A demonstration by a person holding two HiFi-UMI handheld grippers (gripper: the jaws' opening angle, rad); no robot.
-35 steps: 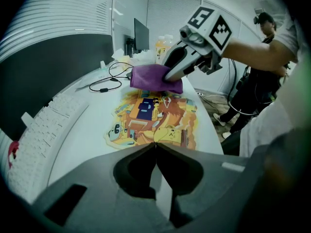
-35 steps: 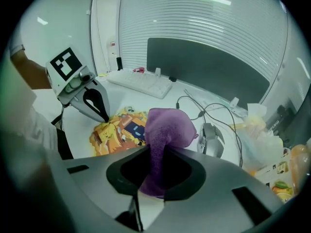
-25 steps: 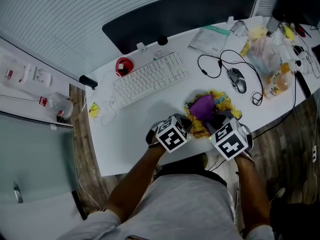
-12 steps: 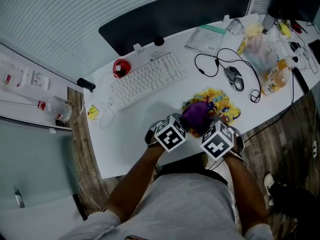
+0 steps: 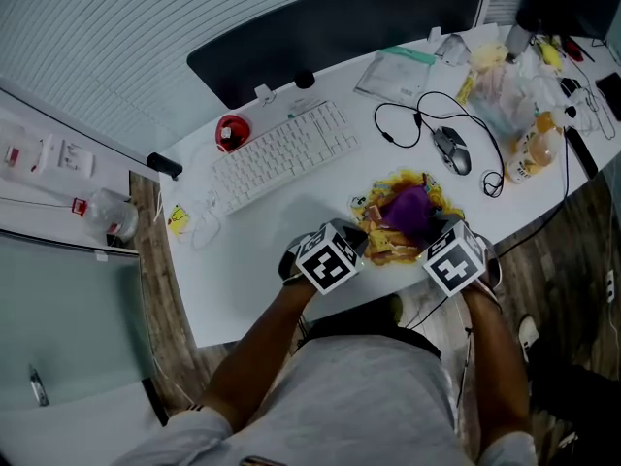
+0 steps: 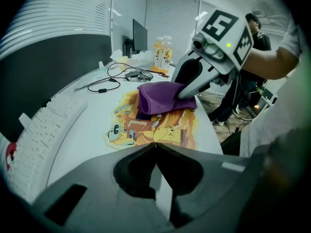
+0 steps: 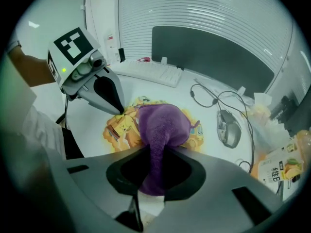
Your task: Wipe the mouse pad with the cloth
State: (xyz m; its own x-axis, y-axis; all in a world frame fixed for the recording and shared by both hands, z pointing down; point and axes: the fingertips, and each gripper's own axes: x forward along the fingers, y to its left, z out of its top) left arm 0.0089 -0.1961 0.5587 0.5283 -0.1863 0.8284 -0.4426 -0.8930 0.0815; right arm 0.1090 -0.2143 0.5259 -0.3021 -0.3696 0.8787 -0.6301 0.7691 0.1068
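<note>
The mouse pad, yellow with cartoon print, lies near the front edge of the white desk. A purple cloth rests bunched on its middle. My right gripper is shut on the cloth, whose tail runs back between the jaws. My left gripper is shut, its tips pressed on the pad's near left edge. In the left gripper view the right gripper holds the cloth over the pad. In the right gripper view the left gripper touches the pad.
A white keyboard lies beyond the pad to the left, with a red object at its far end. A wired mouse and looped cable sit just behind the pad. Bottles and bags crowd the right end.
My right gripper drew the cloth left and toward me over the pad, then pushed it back right. The left gripper stayed pressed on the pad's edge.
</note>
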